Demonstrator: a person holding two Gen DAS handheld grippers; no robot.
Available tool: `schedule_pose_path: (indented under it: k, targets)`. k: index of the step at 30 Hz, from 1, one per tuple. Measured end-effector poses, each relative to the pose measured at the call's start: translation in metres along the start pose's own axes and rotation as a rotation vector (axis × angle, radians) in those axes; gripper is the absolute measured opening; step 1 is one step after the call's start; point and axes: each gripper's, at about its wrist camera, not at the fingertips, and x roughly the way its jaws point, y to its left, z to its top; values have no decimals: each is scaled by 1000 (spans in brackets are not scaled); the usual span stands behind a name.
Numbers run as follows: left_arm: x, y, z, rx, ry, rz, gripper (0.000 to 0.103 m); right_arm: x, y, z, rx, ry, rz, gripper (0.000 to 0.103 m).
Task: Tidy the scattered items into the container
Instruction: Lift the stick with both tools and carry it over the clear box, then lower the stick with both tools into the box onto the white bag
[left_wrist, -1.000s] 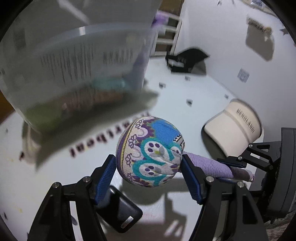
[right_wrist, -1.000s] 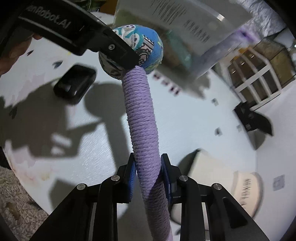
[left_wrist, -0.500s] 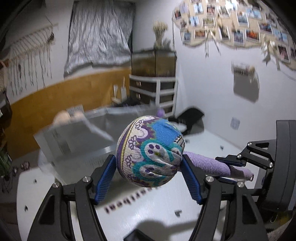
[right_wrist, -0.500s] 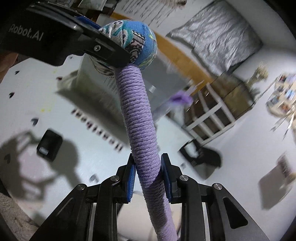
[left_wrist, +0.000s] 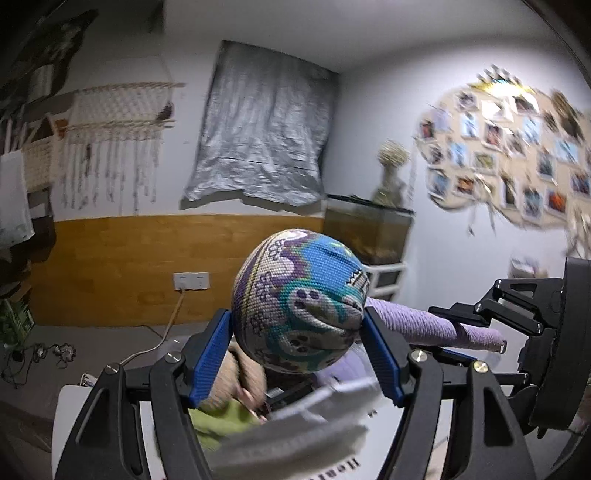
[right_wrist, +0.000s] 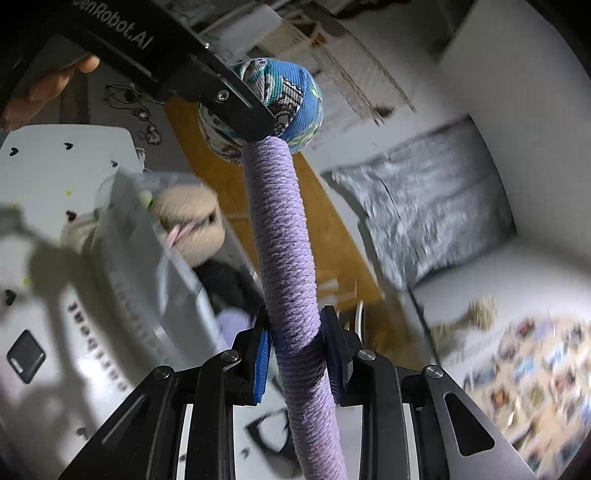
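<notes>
Clear plastic container (right_wrist: 155, 280) on white table (right_wrist: 48, 162), just below the load, already holding beige plush toy (right_wrist: 192, 225). Purple rope-wound stick (right_wrist: 288, 258) with patterned fabric ball (left_wrist: 299, 302) at one end, carried in the air. Left gripper (left_wrist: 299, 343) clamped on ball; right gripper (right_wrist: 297, 354) clamped on stick. Best lowered level, both ends together, well inside the rim, then both released. Black case (right_wrist: 26, 356) left on table.

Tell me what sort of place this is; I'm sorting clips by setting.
Most likely a lived-in room at home, not a lab: a macramé hanging on the wall, a collage of photos, a glass tank on white drawers, and a white table.
</notes>
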Motion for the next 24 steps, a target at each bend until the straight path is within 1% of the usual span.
schedule_pose_path:
  k: [2, 5, 9, 11, 12, 14, 18, 20, 24]
  targets:
    - [4, 20, 12, -42, 19, 23, 70, 14, -8, 16, -45, -27, 16, 27]
    - [15, 43, 11, -114, 72, 63, 70, 36, -10, 31, -120, -59, 46, 27]
    - [31, 64, -5, -205, 145, 139, 70, 75, 0, 43, -206, -81, 159, 27]
    - [40, 72, -19, -253, 193, 182, 70, 93, 5, 44, -228, -80, 226, 27]
    - [44, 73, -25, -271, 215, 199, 70, 106, 9, 45, -237, -73, 277, 27]
    - [52, 77, -39, -304, 258, 226, 70, 119, 17, 44, -255, -71, 325, 27]
    - [61, 80, -63, -357, 330, 251, 70, 139, 35, 36, -305, -73, 422, 27]
    - [64, 83, -74, -389, 370, 250, 69, 145, 43, 31, -321, -69, 473, 27]
    - [66, 88, -87, -436, 431, 240, 68, 156, 46, 25, -302, -30, 641, 27]
